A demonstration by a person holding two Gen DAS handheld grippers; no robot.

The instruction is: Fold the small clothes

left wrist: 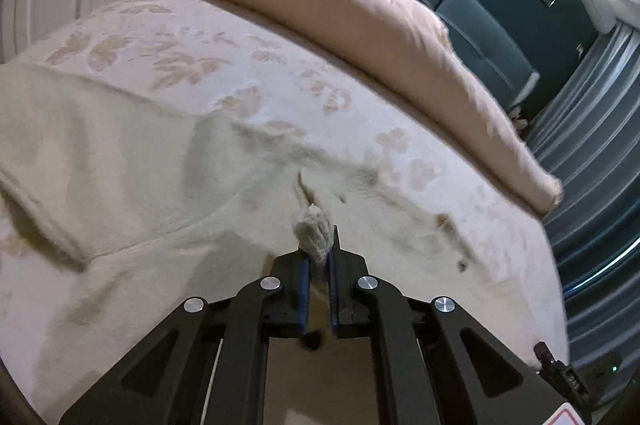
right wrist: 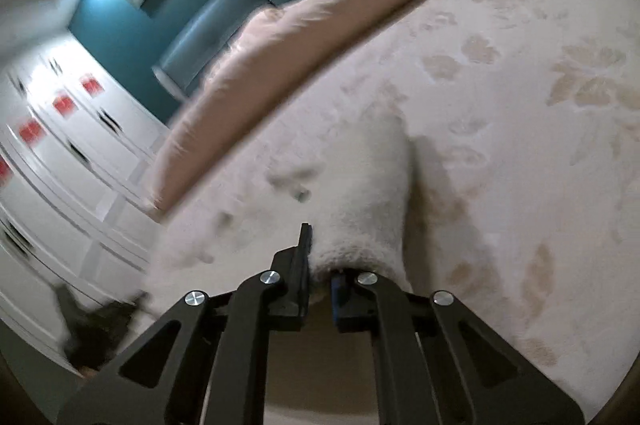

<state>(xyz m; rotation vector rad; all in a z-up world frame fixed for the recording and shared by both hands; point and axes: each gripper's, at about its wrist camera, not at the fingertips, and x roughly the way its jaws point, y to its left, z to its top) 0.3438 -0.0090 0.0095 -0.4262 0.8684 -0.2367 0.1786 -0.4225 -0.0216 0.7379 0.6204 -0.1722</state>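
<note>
A cream knit garment [left wrist: 132,161] lies spread on the bed, one sleeve stretching to the left edge of the left wrist view. My left gripper [left wrist: 318,253] is shut on a bunched fold of that garment, a small wad of knit sticking up between the blue pads. In the right wrist view the same cream garment [right wrist: 360,193] rises in a peak toward the camera. My right gripper [right wrist: 322,265] is shut on its near edge, the cloth covering the right fingertip.
The bed cover [left wrist: 248,65] is pale with a tan leaf pattern. A long pink bolster [left wrist: 360,37] lies along the far side before a teal headboard [left wrist: 460,9]. White cupboards [right wrist: 68,161] stand to the left in the right wrist view, grey curtains [left wrist: 592,145] to the right in the left one.
</note>
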